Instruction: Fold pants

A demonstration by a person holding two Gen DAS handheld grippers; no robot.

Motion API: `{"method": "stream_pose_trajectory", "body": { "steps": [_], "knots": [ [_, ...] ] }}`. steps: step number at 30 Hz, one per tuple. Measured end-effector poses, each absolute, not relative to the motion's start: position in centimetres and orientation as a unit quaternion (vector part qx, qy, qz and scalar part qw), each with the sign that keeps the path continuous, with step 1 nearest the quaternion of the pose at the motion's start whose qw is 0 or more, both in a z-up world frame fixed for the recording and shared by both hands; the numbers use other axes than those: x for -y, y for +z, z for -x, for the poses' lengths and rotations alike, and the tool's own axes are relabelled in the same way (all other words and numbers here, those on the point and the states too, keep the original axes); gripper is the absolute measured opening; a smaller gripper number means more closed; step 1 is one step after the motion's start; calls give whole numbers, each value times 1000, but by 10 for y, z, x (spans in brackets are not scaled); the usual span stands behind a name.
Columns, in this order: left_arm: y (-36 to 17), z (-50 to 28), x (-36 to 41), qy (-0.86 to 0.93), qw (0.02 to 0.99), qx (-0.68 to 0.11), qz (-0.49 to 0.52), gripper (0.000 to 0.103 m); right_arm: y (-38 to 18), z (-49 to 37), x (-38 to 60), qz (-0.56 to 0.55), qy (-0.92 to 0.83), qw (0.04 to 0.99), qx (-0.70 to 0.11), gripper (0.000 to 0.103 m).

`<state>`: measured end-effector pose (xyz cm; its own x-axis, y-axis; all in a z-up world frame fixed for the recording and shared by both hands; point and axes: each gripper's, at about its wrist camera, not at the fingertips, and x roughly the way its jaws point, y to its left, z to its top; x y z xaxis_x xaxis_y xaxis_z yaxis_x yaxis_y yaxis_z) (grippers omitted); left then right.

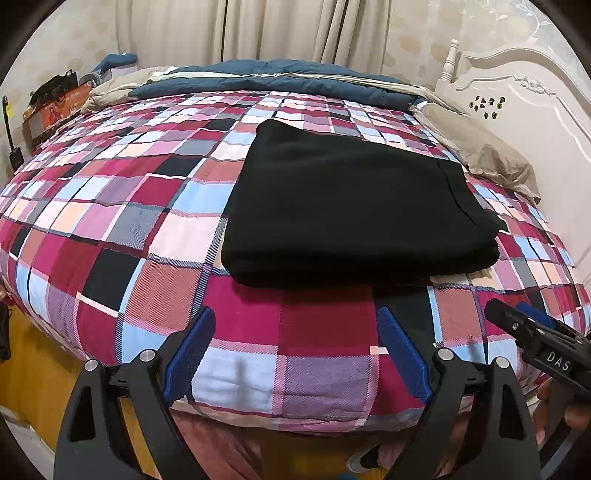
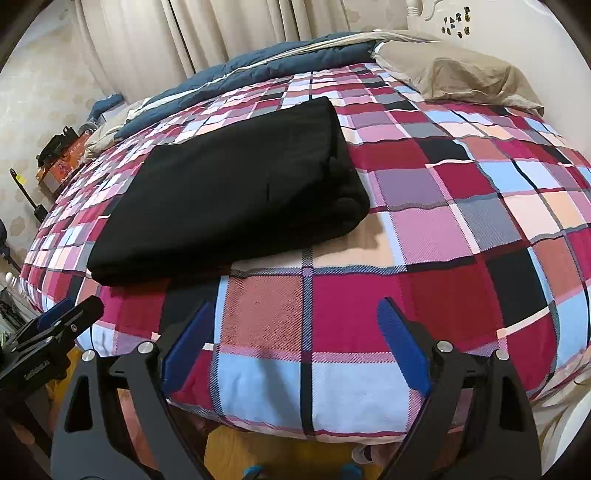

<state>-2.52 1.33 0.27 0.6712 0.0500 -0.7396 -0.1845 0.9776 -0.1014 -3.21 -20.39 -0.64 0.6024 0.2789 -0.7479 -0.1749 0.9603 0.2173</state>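
1. The black pants (image 1: pixel 354 206) lie folded into a thick, roughly rectangular stack on the checked bedspread (image 1: pixel 122 236), set back a little from the bed's near edge.
2. The stack's layered, rounded fold faces the near edge; a seam line runs along the pants' right side in the left wrist view.
3. The left gripper (image 1: pixel 295 350) hovers just in front of the pants, over the near edge of the bedspread, its blue-padded jaws spread wide apart with nothing between them.
4. The right gripper (image 2: pixel 295 347) hovers in front of the pants and off to their right, jaws likewise wide apart and empty, clear of the fabric.
5. Right of the pants a beige pillow (image 2: pixel 465 77) rests against the white headboard (image 1: pixel 524 92).
6. Beyond the pants a dark blue quilt (image 1: pixel 266 75) lies bunched along the far side of the bed, with pale curtains (image 1: pixel 258 29) hanging behind it.
7. Far left of the pants, an orange box (image 1: pixel 55 107) sits beside the bed.
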Motion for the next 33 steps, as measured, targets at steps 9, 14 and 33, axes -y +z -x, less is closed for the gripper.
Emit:
{"method": "stream_pose_trajectory", "body": {
  "steps": [9,14,33],
  "knots": [
    [5,25,-8,65,912,-398,77,88,-7,30,207,-61,123,894,-427,90],
    [5,24,-9,62,912,-398,83,88,-7,30,207,-60,122,894,-426,90],
    [2,23,-6,64,908,-406,85,88,-14,29,204,-57,122,891,-434,90]
  ]
}}
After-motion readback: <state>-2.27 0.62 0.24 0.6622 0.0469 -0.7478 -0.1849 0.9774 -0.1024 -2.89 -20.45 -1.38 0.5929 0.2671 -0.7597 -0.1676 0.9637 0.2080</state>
